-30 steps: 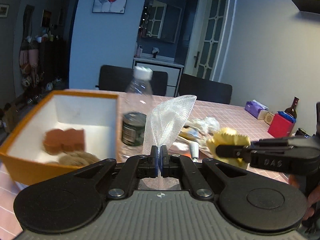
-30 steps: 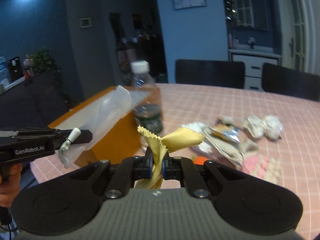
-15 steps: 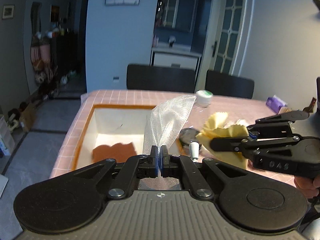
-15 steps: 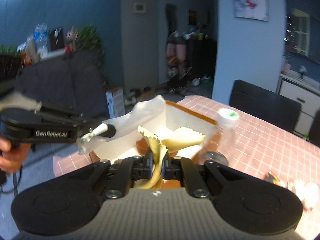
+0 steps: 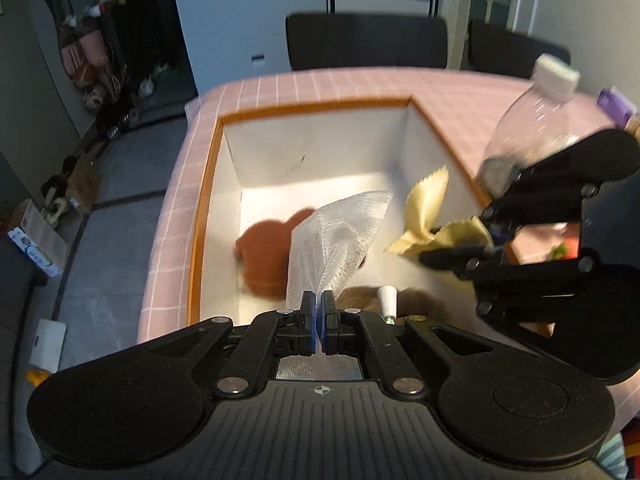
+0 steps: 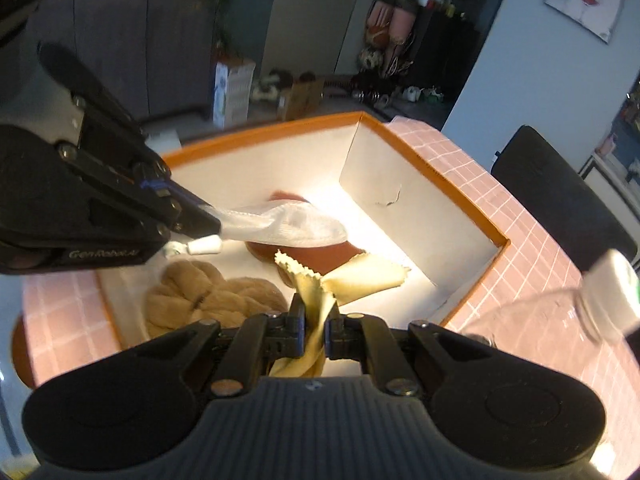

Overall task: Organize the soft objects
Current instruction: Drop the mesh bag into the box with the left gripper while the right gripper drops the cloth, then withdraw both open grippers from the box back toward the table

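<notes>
Left hand-held gripper point(image 5: 319, 312): jaws pressed together on the gathered end of a white mesh pouch point(image 5: 336, 240), whose loose body fans forward over the open box. Right hand-held gripper point(image 6: 316, 320): jaws clamped on the twisted middle of a yellow pinked-edge cloth point(image 6: 340, 280), its two corners flaring out ahead of the fingertips.

A second ago both tools were held at worktop height, facing the room, with the box off to one side. Both have since swung over the orange-rimmed white box point(image 5: 208, 200) and tipped downward, so each camera now looks straight into its interior. The pouch and the cloth hang above the box floor, side by side and close, though whether they touch cannot be told.

Already lying inside are a brown felt-like piece point(image 5: 264, 256) and a tan braided soft item point(image 6: 208, 300) at the near end. A clear plastic bottle point(image 5: 532, 128) stands just beside the box wall on the pink checked worktop point(image 5: 320, 84), blurred by motion.

Judged from this, the carrying phase is ending and release is the step in hand. Opening both jaws here should drop the two soft things among those already stored.
</notes>
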A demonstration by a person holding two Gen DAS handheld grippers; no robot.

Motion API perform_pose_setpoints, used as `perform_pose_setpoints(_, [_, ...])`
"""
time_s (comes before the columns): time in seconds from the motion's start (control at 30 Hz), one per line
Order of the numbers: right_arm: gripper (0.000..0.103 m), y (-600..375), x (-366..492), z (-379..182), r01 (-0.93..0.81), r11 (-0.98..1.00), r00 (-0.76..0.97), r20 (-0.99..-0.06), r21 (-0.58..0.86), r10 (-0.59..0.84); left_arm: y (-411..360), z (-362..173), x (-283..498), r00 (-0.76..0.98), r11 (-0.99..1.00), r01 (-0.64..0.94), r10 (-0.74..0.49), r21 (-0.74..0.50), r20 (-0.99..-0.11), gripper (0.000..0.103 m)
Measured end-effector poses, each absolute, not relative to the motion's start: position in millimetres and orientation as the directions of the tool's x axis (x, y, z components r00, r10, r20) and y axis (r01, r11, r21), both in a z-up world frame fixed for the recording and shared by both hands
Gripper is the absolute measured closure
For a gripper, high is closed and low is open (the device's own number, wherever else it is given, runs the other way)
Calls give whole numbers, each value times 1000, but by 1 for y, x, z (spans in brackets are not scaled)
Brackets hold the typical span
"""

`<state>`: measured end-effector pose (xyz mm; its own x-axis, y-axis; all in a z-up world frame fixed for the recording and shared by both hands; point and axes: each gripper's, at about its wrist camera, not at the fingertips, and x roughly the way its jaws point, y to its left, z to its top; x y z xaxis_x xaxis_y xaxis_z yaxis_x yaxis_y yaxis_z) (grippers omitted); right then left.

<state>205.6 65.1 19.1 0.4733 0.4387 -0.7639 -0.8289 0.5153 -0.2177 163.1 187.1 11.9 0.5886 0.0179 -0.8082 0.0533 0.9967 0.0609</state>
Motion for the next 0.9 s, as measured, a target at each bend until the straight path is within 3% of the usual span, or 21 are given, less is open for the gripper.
perform_pose_setpoints(0.33, [94,76,223,-6,-864,424,439,-818,-271,372,188,2,172,533,995,62,32,77,-846,96])
perform_pose_setpoints(0.47, [78,78,221,-10,-874,400,429,-825,-276,367,187,2,170,523,994,58,47,91,-851,87])
perform_pose_setpoints(0.57, [70,77,218,-7,-878,392,423,-826,-274,372,189,5,168,528,996,54,37,77,-848,73])
perform_pose_setpoints(0.63, [58,78,219,-4,-882,385,420,-825,-273,378,190,9,167,537,997,47,29,65,-843,66])
perform_pose_setpoints(0.7, [55,77,215,0,-885,379,418,-823,-271,386,192,14,165,548,998,43,20,52,-836,58])
perform_pose_setpoints(0.9, [53,73,203,16,-885,380,421,-809,-268,410,191,34,149,601,999,35,5,32,-800,52])
